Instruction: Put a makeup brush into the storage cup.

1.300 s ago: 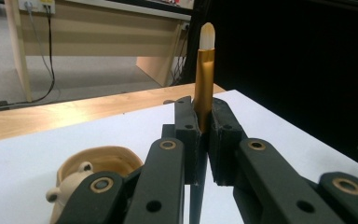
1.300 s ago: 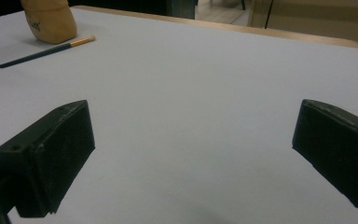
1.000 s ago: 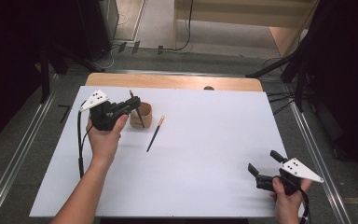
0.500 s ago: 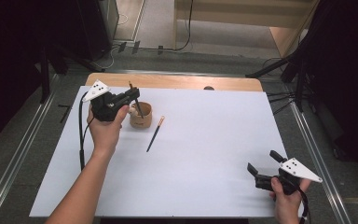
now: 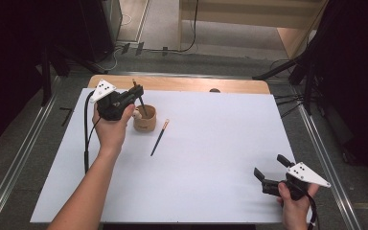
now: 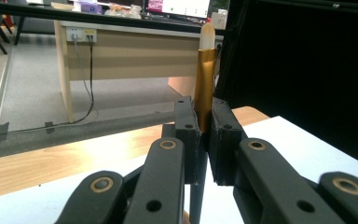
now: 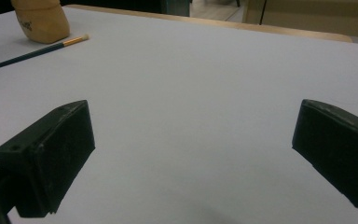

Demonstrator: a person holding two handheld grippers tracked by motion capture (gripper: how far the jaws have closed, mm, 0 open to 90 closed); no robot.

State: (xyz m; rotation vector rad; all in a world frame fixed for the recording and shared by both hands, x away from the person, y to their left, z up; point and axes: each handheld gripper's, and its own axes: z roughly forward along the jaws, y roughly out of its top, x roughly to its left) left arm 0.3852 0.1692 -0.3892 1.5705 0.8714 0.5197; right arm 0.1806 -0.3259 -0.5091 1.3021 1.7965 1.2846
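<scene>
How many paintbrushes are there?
2. One brush is pinched upright in the left gripper above the wooden cup. The other brush lies flat on the table beside the cup.

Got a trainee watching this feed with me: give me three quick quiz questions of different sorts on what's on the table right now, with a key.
1. True or false: the left gripper is shut on a brush.
2. Multiple choice: where is the second brush? A) inside the wooden cup B) flat on the white table beside the cup C) held in the right gripper
3. Fill in: the right gripper's jaws are ____.

Key: 1 true; 2 B; 3 open, with nothing between them.
</scene>
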